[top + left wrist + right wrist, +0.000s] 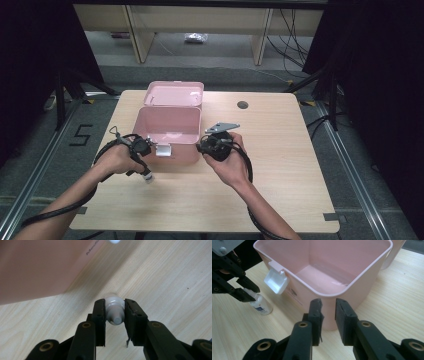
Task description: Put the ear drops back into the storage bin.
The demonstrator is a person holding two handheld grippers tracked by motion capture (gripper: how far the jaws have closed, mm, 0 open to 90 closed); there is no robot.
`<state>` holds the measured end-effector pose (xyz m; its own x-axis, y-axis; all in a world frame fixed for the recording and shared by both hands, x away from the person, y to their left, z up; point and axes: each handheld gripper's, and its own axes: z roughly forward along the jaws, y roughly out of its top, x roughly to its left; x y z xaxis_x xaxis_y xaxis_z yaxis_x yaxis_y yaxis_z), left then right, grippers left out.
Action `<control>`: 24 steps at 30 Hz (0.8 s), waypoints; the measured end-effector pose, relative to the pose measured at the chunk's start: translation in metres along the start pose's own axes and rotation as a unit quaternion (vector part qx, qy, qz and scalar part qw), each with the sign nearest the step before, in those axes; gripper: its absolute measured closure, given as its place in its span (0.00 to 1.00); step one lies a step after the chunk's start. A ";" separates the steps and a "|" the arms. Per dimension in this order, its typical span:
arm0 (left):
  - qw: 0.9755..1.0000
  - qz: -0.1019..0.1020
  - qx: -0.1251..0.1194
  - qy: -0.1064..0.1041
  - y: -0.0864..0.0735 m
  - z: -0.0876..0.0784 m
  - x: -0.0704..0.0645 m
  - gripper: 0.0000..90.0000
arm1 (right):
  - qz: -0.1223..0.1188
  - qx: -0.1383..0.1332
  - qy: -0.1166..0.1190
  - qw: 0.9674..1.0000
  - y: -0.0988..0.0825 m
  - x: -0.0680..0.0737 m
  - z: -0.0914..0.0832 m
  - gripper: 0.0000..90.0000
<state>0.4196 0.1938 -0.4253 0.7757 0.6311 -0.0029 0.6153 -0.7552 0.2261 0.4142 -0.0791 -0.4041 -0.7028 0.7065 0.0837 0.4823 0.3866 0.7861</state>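
Observation:
An open pink box (172, 152) stands in the middle of the wooden table, its lid (174, 93) folded back behind it and a white latch (162, 149) hanging on its front wall. My left gripper (145, 169) is at the box's front left corner, pointing down at the table. It is shut on the neck of a small white bottle (148, 176), whose base is at the tabletop. In the left gripper view the pads clamp the bottle (113, 303). My right gripper (328, 306) is open at the box's (362, 290) front right corner, with nothing between its pads.
The box is empty inside. A round cable hole (242, 105) lies in the table (280, 165) behind and to the right of the box. Desk legs and cables stand on the floor beyond the far edge.

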 end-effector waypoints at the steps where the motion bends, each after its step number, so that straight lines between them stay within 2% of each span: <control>1: 1.000 0.000 0.000 0.000 0.000 0.000 0.000 0.79 | 0.008 0.001 -0.002 1.000 0.000 0.001 0.000 0.84; 5: 1.000 0.001 0.005 0.000 -0.001 -0.001 0.000 0.79 | 0.010 0.002 -0.001 1.000 0.000 0.001 0.000 0.84; 6: 1.000 0.002 0.006 0.000 -0.001 -0.001 0.000 0.79 | 0.001 -0.001 -0.002 1.000 0.000 0.000 0.000 0.84; 8: 1.000 0.004 0.008 0.001 -0.001 -0.001 -0.001 0.79 | 0.012 0.001 0.000 1.000 0.000 0.001 -0.001 0.84; 10: 1.000 0.003 0.005 0.001 -0.001 -0.001 -0.001 0.79 | 0.010 0.002 -0.001 1.000 0.000 0.001 -0.001 0.84; 11: 1.000 0.005 0.006 0.001 -0.001 -0.001 -0.001 0.79 | 0.001 0.000 0.000 1.000 0.000 0.000 0.000 0.84; 12: 1.000 0.006 0.012 0.001 -0.001 -0.003 0.000 0.79 | 0.004 0.000 0.001 1.000 0.000 0.001 0.000 0.84; 15: 1.000 0.006 0.004 0.003 -0.001 -0.004 0.000 0.79 | 0.012 0.002 0.000 1.000 0.000 0.002 0.000 0.84; 19: 1.000 -0.001 -0.012 0.003 -0.002 -0.008 -0.001 0.79 | -0.002 -0.003 0.001 1.000 -0.001 0.000 0.001 0.84; 21: 1.000 -0.005 -0.014 0.002 -0.003 -0.010 -0.001 0.79 | 0.002 -0.003 0.001 1.000 -0.001 0.000 0.001 0.84; 24: 1.000 -0.006 -0.016 0.003 -0.004 -0.015 -0.002 0.79 | -0.003 -0.005 0.001 1.000 -0.001 0.000 0.001 0.84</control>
<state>0.4135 0.1982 -0.4121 0.7672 0.6414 -0.0005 0.6198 -0.7412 0.2577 0.4145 -0.0791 -0.4054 -0.7072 0.7025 0.0796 0.4723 0.3856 0.7926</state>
